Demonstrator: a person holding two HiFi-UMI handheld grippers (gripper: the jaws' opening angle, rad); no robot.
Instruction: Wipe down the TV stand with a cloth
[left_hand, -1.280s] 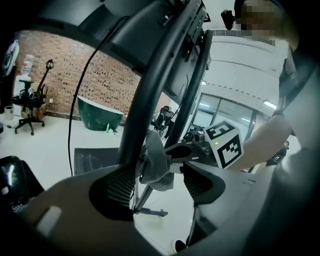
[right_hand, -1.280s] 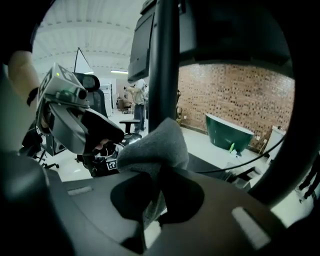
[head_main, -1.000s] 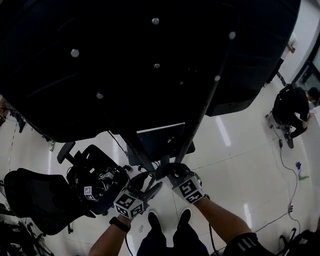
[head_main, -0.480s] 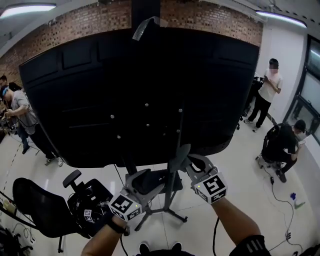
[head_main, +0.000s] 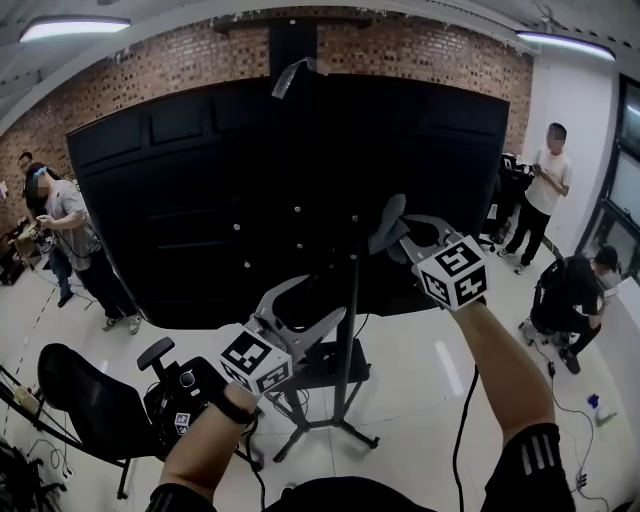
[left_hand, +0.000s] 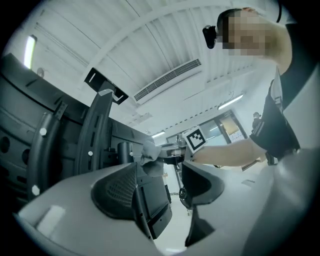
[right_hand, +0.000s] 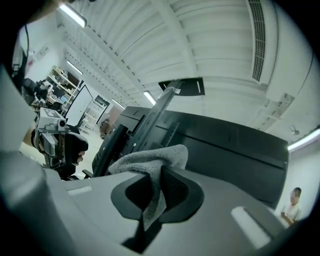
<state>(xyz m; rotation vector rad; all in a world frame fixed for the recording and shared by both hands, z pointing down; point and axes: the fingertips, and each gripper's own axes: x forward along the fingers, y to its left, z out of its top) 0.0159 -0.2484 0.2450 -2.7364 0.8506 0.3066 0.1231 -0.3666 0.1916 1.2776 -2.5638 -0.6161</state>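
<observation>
Nearest, low in the head view: left gripper (head_main: 300, 312), jaws apart, nothing between them. Higher and a little further out: right gripper (head_main: 392, 228), pinched tight on a crumpled grey terry cloth (right_hand: 150, 161), one tail hanging down between the pads.

Both up from a second ago. Then low by the foot of the thin black TV stand post (head_main: 350, 330), head bent at the floor; now lifted in front of the big black TV's screw-studded back panel (head_main: 220, 190), cloth level with the upper post and near it, contact not clear. Looks like a shift from the stand's lower part to its upper post and mount, with wiping there not yet begun.

Behind the grippers: the stand itself, splayed legs (head_main: 330, 432) on glossy white floor. Further off: black mesh office chair (head_main: 85, 405), people along the red brick wall (head_main: 150, 85).

No brand, label or lettering readable anywhere. Only black-and-white square markers on the white cubes (head_main: 455, 270).
</observation>
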